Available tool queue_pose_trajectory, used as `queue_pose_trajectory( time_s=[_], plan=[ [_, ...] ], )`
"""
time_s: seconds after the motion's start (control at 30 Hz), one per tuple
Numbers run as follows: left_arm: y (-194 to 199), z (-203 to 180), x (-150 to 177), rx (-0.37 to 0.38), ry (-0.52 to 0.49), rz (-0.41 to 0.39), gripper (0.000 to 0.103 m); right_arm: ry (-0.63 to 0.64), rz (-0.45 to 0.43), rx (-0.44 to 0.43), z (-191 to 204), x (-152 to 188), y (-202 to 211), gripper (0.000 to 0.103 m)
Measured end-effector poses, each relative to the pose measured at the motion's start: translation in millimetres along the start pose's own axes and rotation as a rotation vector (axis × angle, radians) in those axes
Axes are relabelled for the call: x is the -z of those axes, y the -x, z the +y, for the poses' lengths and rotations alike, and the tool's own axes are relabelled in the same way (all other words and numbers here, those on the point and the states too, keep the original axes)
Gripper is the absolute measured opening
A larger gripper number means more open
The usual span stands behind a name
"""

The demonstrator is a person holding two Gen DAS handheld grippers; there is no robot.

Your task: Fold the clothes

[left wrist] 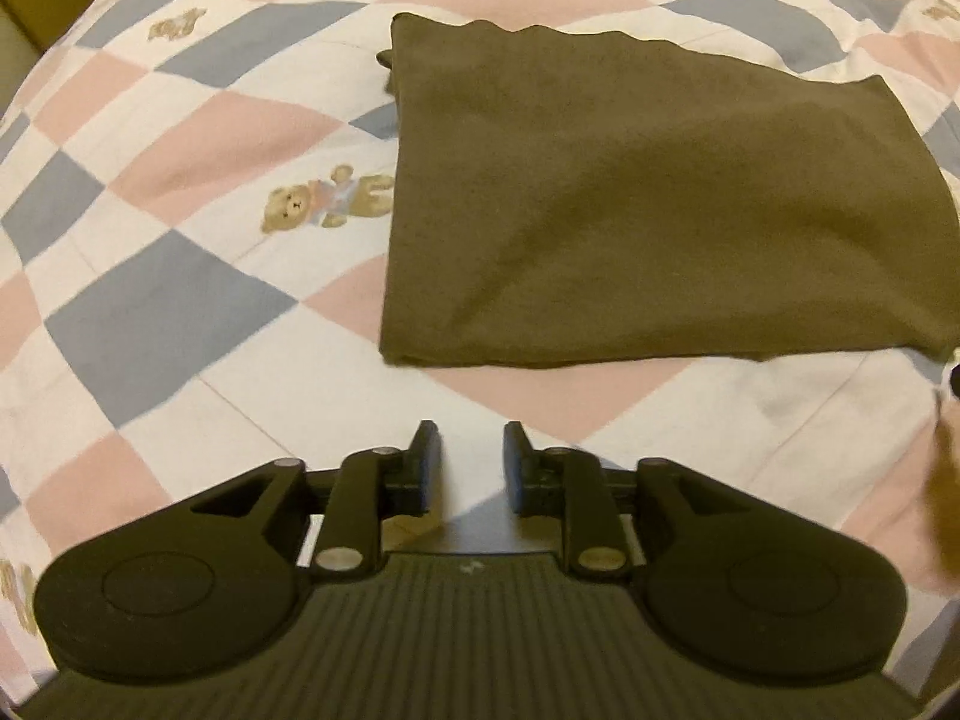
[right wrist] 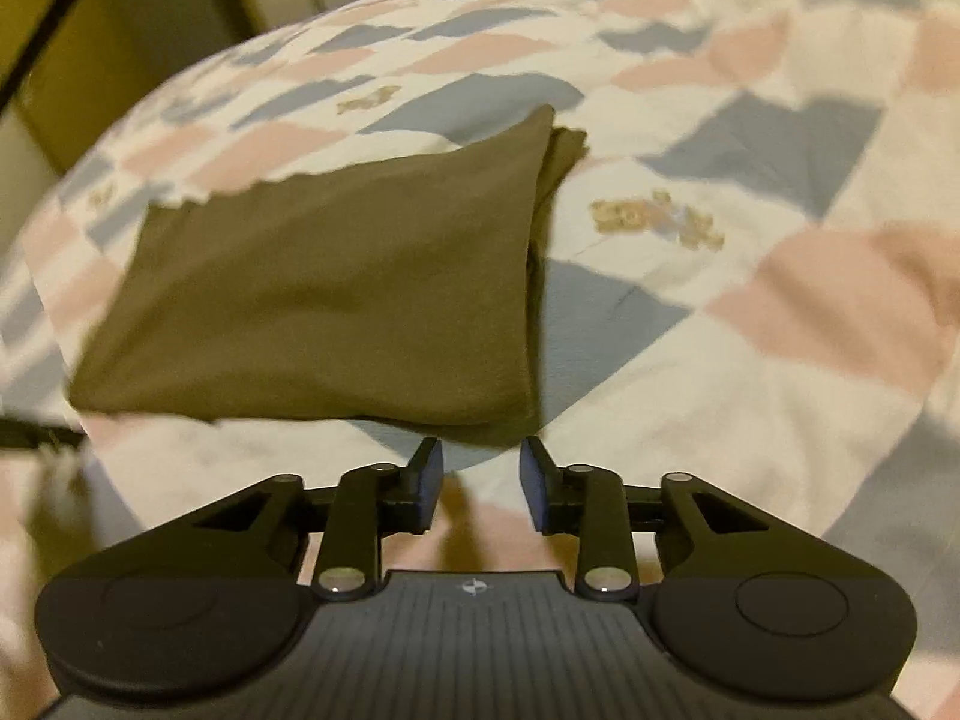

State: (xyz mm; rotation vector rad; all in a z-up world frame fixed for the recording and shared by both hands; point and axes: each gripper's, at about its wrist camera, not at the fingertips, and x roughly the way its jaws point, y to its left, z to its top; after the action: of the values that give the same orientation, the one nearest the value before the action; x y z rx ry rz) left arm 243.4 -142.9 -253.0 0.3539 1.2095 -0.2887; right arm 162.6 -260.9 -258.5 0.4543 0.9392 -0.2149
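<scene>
**Q:** What lies in front of the two handheld grippers?

**A:** A folded olive-green garment (left wrist: 660,198) rests flat on a quilted bedspread (left wrist: 180,276) with a pink, blue-grey and white diamond pattern. A teddy bear print (left wrist: 327,201) sits on the quilt just beside the garment, at its nine o'clock in the left wrist view.

**Q:** Where is the garment from each gripper?

**A:** From the left gripper (left wrist: 471,459) it lies at about one o'clock, near but apart; its closest folded edge does not touch the fingers. From the right gripper (right wrist: 480,480) the same garment (right wrist: 324,294) lies at eleven o'clock, its near corner just beyond the fingertips (right wrist: 429,468). That view is blurred, so I cannot tell whether the tips touch the cloth.

**Q:** What about the claws?

**A:** Both stand apart with only the bedspread showing in the gap. Neither grips anything.

**Q:** Anything beyond the bed?

**A:** At ten o'clock in the right wrist view, a dim yellowish wall (right wrist: 120,30) past the quilt's edge.
</scene>
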Motion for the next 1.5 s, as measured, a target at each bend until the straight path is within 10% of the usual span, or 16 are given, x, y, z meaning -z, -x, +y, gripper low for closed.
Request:
queue_pose_trajectory(
  time_s=[0.57, 1.03, 1.5],
  plan=[
    [-5, -10, -6, -0.002, -0.002, 0.01, 0.027, -0.197, 0.044, -0.08, -13, -2, -10, 0.041],
    [13, -17, -40, 0.163, 0.017, -0.162, 0.029, -0.287, -0.058, -0.182, -39, -37, 3, 0.044],
    [-11, -10, -76, 0.134, 0.06, -0.159, 0.031, -0.653, -0.049, -0.406, -109, -79, -89, 0.054]
  ],
)
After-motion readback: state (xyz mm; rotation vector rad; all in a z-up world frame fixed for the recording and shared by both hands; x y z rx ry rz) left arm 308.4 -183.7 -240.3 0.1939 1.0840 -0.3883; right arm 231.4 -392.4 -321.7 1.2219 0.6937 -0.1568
